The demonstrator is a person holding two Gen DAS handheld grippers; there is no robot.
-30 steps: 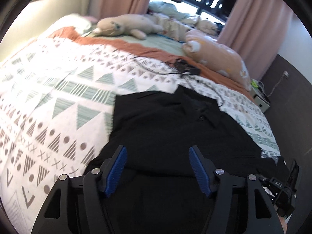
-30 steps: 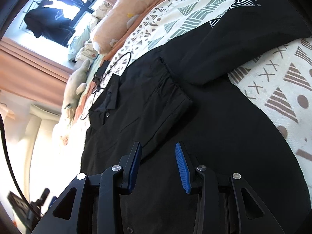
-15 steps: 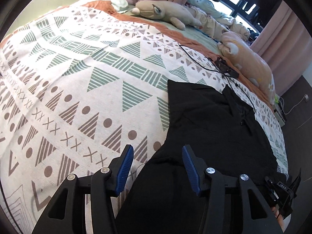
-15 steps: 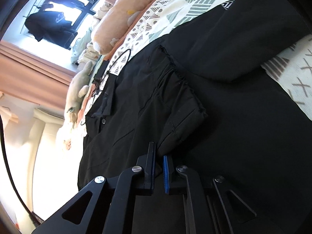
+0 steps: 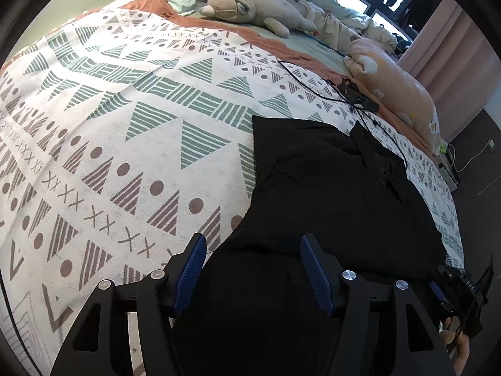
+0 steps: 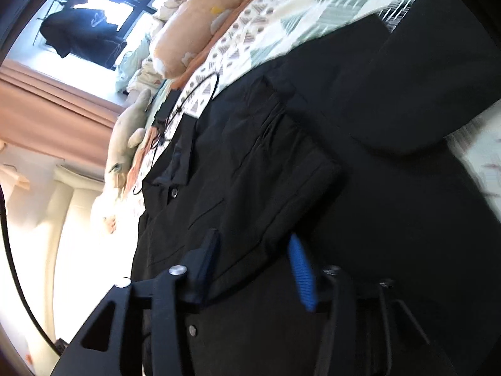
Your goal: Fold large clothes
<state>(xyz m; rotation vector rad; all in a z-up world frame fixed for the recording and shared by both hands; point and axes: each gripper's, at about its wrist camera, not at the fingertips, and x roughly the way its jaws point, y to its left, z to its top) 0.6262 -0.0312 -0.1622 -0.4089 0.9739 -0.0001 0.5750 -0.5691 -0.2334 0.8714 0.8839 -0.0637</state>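
Observation:
A black button-up shirt (image 5: 328, 188) lies spread on the patterned bedspread (image 5: 125, 125), collar toward the pillows. My left gripper (image 5: 252, 250) hovers open over the shirt's lower left edge, with black cloth below the gap and nothing pinched. In the right wrist view the same shirt (image 6: 219, 206) fills the middle, and a sleeve (image 6: 281, 163) lies folded back over its front. My right gripper (image 6: 253, 250) is open just short of that sleeve's cuff end. The blue pads (image 6: 300, 269) are spread apart and hold nothing.
Plush toys (image 5: 256, 12) and a peach pillow (image 5: 397, 91) line the head of the bed. A black cable with a small device (image 5: 357, 94) lies just beyond the collar. More black cloth (image 6: 422, 78) lies to the right. A hand (image 5: 457, 341) shows at lower right.
My right gripper was shut at the sleeve's cuff half a second ago and now stands open. My left gripper narrowed, then spread wide again, after shifting toward the shirt's left edge.

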